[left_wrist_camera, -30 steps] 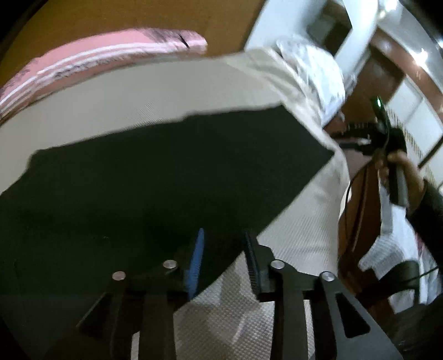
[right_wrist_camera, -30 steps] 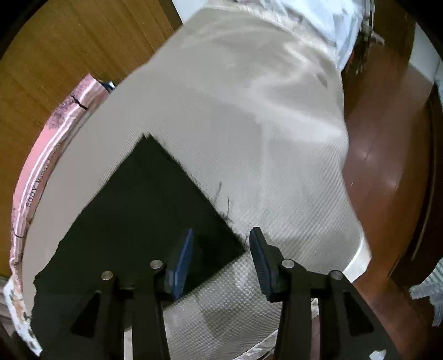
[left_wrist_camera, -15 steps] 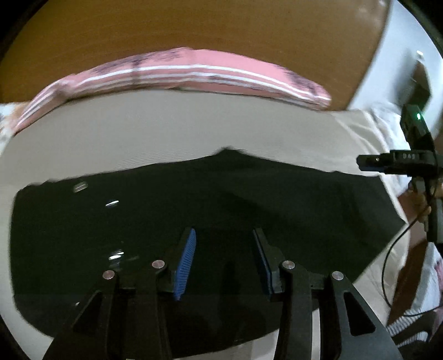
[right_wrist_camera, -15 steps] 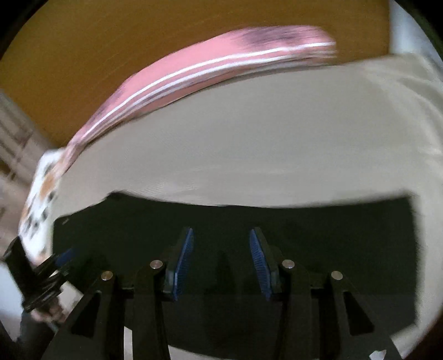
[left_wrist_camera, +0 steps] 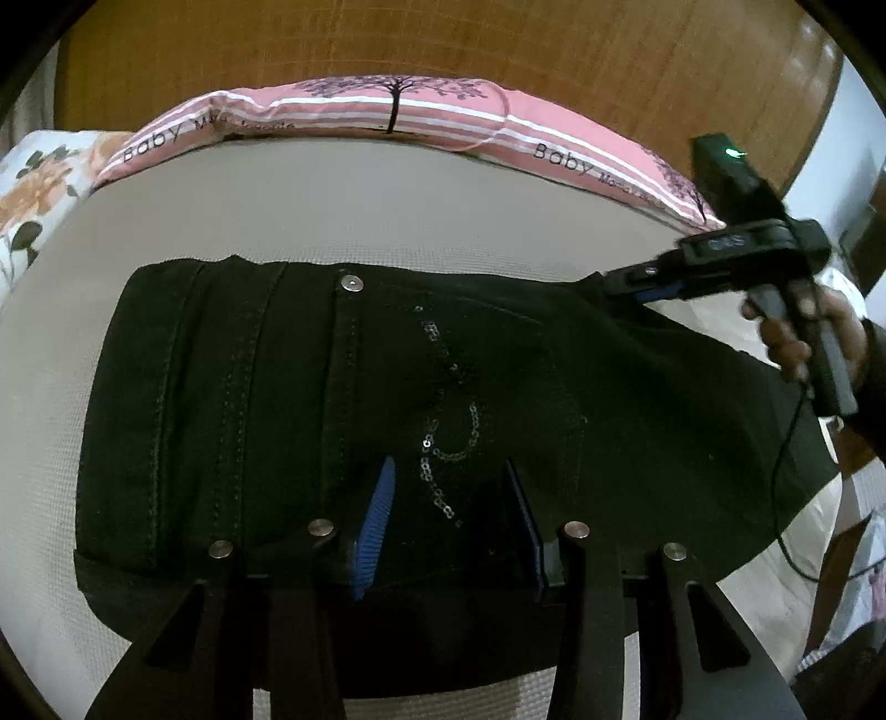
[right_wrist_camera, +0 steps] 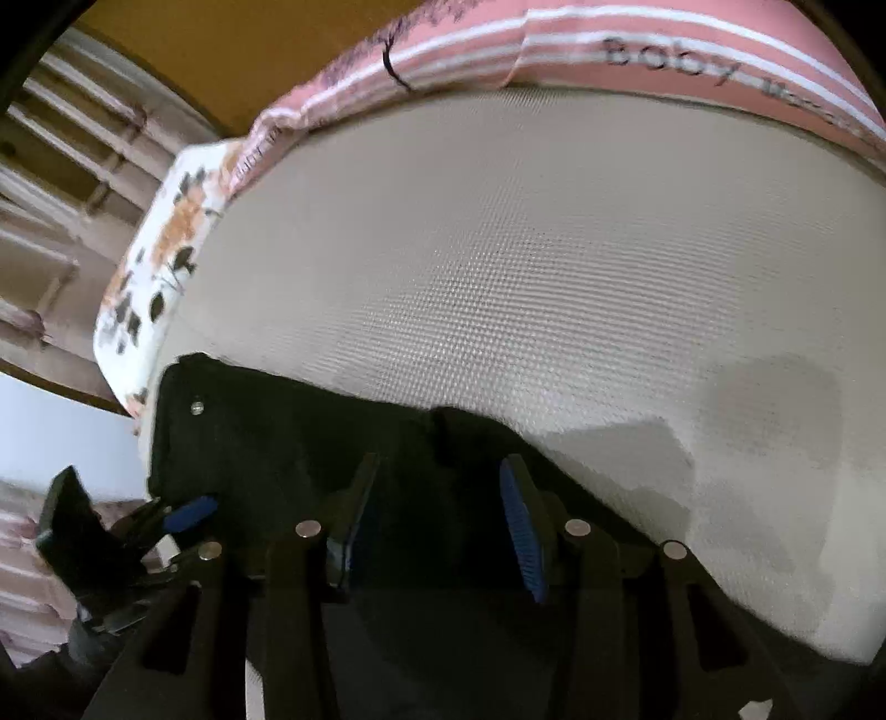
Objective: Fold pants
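Black pants (left_wrist_camera: 277, 399) with a metal button and a sequin pattern lie flat on the beige bed cover (left_wrist_camera: 387, 205). My left gripper (left_wrist_camera: 451, 498) is open, its blue-padded fingers just above the near part of the pants. My right gripper (right_wrist_camera: 437, 498) is open, low over the pants' far right edge (right_wrist_camera: 266, 443); it shows in the left wrist view (left_wrist_camera: 653, 282) held in a hand. The left gripper shows at the lower left of the right wrist view (right_wrist_camera: 183, 512).
A pink striped pillow (left_wrist_camera: 398, 111) lies along the wooden headboard (left_wrist_camera: 443, 44). A floral pillow (left_wrist_camera: 33, 188) is at the far left. A cable (left_wrist_camera: 786, 487) hangs from the right gripper. The bed's right edge (left_wrist_camera: 830, 498) drops off beside the pants.
Both grippers swung from the bed's side to face the headboard. The left one came low over the pants; the right one moved to their far right edge. Both stayed open.
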`<action>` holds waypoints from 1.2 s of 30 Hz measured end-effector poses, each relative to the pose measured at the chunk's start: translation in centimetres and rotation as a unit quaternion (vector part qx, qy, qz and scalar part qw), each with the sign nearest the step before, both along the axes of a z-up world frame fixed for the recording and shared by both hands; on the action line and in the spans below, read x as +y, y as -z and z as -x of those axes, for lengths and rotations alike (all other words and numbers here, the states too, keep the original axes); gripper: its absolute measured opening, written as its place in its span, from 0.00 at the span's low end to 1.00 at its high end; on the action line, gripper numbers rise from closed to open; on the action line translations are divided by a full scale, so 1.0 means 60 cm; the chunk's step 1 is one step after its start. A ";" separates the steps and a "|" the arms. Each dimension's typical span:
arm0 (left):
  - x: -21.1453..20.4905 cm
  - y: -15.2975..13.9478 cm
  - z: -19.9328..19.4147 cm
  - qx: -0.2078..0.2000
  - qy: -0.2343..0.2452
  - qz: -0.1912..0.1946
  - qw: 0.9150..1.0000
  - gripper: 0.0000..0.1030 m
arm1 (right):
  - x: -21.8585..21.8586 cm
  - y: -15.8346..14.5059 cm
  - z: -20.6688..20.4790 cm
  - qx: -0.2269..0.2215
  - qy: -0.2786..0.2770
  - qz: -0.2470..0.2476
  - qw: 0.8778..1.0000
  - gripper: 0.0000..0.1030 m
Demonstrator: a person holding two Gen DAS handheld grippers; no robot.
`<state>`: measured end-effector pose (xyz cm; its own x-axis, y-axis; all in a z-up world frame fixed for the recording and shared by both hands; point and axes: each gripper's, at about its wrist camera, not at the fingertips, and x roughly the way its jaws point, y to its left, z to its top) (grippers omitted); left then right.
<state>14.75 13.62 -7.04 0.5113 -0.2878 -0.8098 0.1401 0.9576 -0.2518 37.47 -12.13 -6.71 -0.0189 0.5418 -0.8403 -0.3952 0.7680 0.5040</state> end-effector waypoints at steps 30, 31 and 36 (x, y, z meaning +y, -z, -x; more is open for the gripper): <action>-0.063 -0.049 0.028 -0.026 0.057 -0.010 0.998 0.42 | -0.138 -0.075 0.093 -0.083 0.115 0.027 0.990 0.39; -0.074 -0.040 0.028 -0.017 0.063 -0.013 0.998 0.42 | -0.148 -0.062 0.105 -0.077 0.121 0.036 0.989 0.39; -0.082 -0.003 0.033 0.017 0.067 -0.030 0.997 0.42 | -0.211 -0.016 0.131 -0.059 0.172 0.070 0.981 0.39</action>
<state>12.77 8.69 -6.86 0.4438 -0.3026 -0.8435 0.2598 0.9443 -0.2021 29.60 -24.81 -5.72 0.2464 0.3773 -0.8927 -0.1496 0.9249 0.3496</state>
